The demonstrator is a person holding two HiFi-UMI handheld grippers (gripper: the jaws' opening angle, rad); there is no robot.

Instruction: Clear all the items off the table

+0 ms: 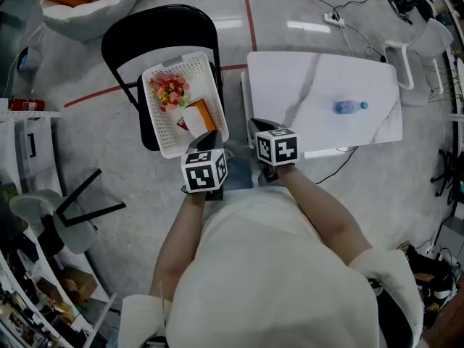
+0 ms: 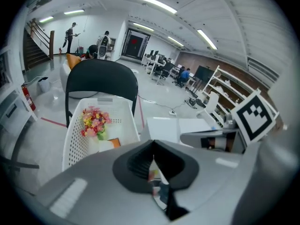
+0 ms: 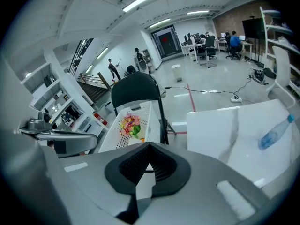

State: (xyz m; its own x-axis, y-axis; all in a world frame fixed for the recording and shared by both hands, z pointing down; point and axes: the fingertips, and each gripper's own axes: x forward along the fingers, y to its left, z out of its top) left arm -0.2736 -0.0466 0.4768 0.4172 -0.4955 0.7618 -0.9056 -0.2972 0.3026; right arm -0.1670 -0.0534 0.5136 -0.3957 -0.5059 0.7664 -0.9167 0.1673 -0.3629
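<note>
One white basket of flowers sits on a chair just left of the table. Between basket and table, the left gripper hangs with its jaws together and empty. The right gripper, likewise closed on nothing, is at the table's near-left corner. A water bottle lies toward the table's right end.

Large open-plan office or lab hall. Long strip lights run across a white ceiling above a polished grey floor, which is marked with a red tape line. Rows of desks with office chairs stand in the background, and a person sits at one. A staircase, a red fire extinguisher, white shelving racks and a power strip with trailing cables are also visible.
</note>
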